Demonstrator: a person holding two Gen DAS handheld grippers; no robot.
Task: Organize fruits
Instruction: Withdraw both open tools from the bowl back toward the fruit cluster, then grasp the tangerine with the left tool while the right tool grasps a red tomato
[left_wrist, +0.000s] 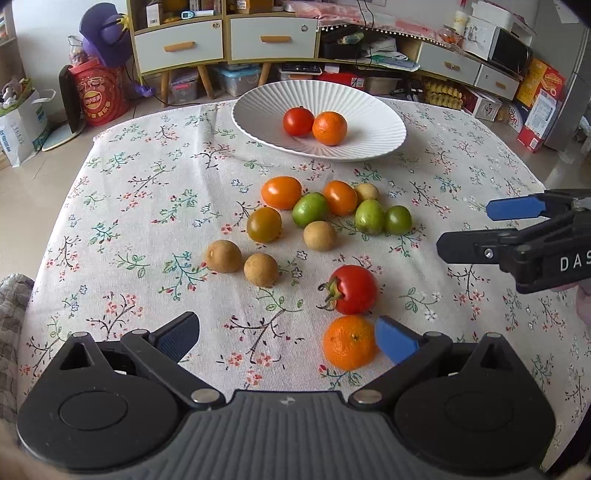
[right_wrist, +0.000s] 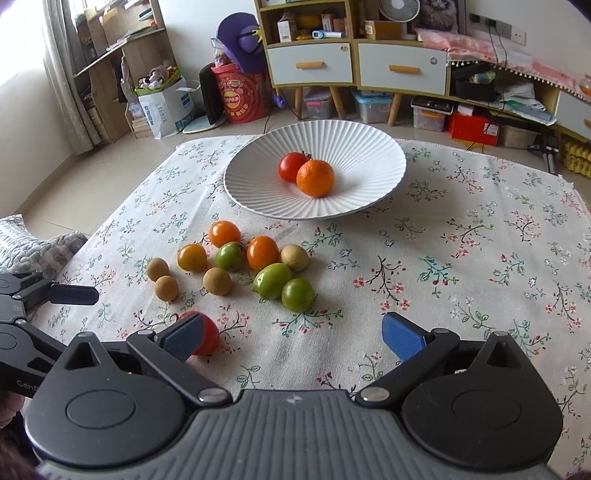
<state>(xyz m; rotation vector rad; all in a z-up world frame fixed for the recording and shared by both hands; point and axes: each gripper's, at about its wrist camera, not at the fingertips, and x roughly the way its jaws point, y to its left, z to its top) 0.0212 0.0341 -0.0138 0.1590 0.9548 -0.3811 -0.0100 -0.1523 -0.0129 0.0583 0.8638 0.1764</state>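
Fingers (left_wrist: 395, 339) spread wide on both grippers, holding nothing. Hovering left gripper (left_wrist: 288, 338) beside mandarin (left_wrist: 349, 342), tomato (left_wrist: 352, 290) just behind; plate (left_wrist: 258, 107) far side. Likely next: centering over mandarin, lowering, closing gently, avoiding nudging tomato. Right gripper (right_wrist: 291, 338) idling near.

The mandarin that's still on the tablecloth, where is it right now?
In the left wrist view, the loose mandarin lies near the table's front edge, just in front of the red tomato and beside the left gripper's right fingertip, far from the white plate.
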